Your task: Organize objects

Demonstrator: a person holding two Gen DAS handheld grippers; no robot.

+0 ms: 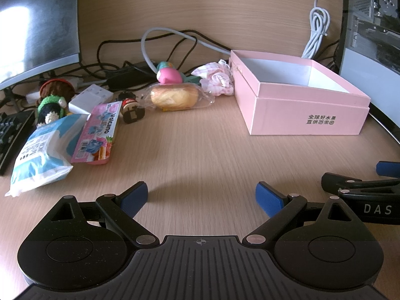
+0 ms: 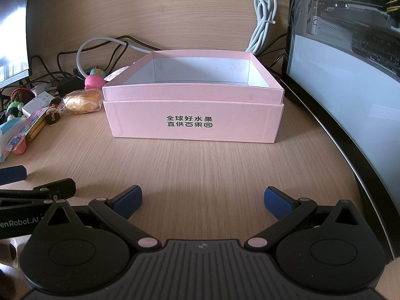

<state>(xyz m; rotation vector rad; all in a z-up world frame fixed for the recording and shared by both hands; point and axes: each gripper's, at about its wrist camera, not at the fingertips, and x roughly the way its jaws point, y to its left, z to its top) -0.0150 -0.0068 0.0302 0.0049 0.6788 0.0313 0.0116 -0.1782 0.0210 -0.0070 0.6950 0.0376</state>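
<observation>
You have not put anything away yet, as far as these views show. The pink box (image 2: 193, 115) sits open on the right half of the desk (image 1: 200, 155), and what you can see of its white inside is bare. Everything to be sorted lies in a loose heap to its left: the wrapped bread roll (image 1: 175, 96) and the pink checked cloth bundle (image 1: 217, 77) close to the box's left wall, the pink toy (image 1: 168, 75) just behind the roll, then the small dark figurine (image 1: 131, 111), the Volcano snack packet (image 1: 98, 135), the blue-and-white tissue pack (image 1: 41, 150) and the crocheted doll (image 1: 51, 105) farther left.

Your left tool (image 1: 202, 198) hangs low over bare desk near the camera, fingers spread wide and holding nothing. Your right tool (image 2: 202, 200) is likewise wide and empty, squarely facing the box's printed front wall. So I judge the whole job is still ahead: each item needs lifting into the box.

Some things you cannot check from here. The near strip of the box floor is hidden behind its front wall in both views. The doll is partly covered by the tissue pack, and whatever lies among the cables (image 1: 120, 75) at the back is hard to make out. The keyboard (image 1: 12, 135) is cut off at the left edge.
</observation>
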